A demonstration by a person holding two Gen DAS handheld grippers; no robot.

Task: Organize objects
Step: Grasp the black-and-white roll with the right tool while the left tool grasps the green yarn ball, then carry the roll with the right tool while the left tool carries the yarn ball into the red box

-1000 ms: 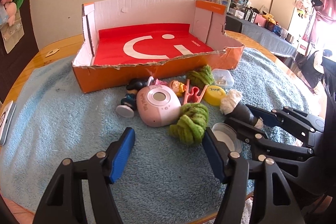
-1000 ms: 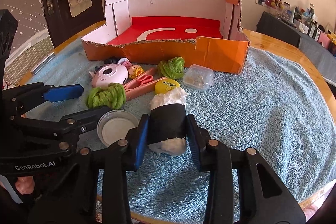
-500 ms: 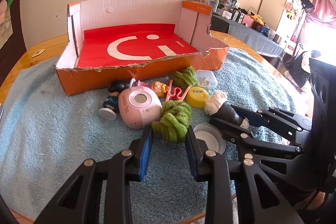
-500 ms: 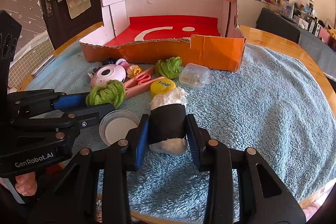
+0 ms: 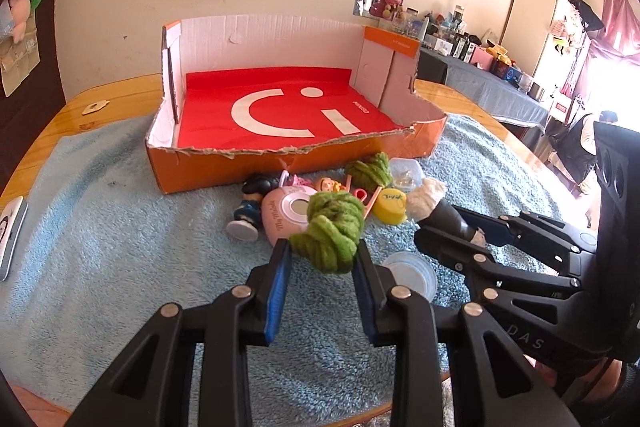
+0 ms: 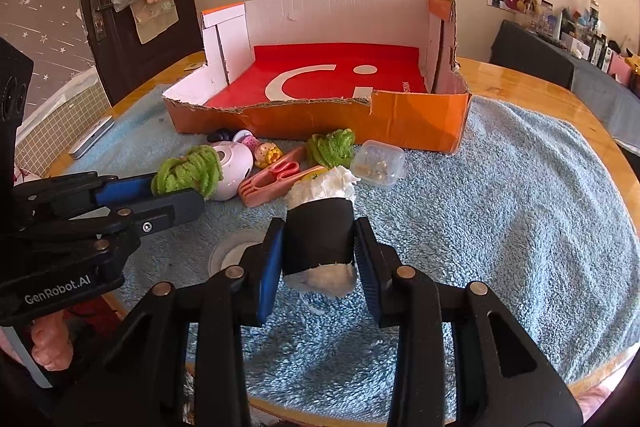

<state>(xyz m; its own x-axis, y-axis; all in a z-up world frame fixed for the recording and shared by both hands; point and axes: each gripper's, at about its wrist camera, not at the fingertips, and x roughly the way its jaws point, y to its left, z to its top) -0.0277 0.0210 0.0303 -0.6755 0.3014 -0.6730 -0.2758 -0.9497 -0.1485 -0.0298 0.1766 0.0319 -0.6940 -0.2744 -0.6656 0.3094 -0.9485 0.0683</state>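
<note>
My left gripper [image 5: 322, 259] is shut on a bundle of green yarn [image 5: 330, 231], raised a little off the blue towel [image 5: 100, 227]. That same green yarn [image 6: 188, 175] shows at the left gripper's tips in the right wrist view. My right gripper [image 6: 318, 247] is shut on a black roll stuffed with white fluff [image 6: 320, 227], just above the towel. The black roll [image 5: 440, 207] also appears at right in the left wrist view. An open orange cardboard box [image 5: 224, 167] with a red floor stands behind the pile, and nothing lies inside it.
In front of the box lie a pink round gadget [image 5: 286, 213], a small figurine [image 5: 248, 215], a second green yarn bundle [image 6: 332, 147], pink scissors [image 6: 276, 175], a yellow lid [image 5: 390, 205], a clear plastic tub [image 6: 380, 167] and a round white lid [image 5: 410, 273]. A phone [image 6: 90, 141] rests at the towel's left edge.
The left gripper moved forward, went from wide open to shut around the green yarn, and lifted it slightly. The right gripper kept still, holding the black roll.
</note>
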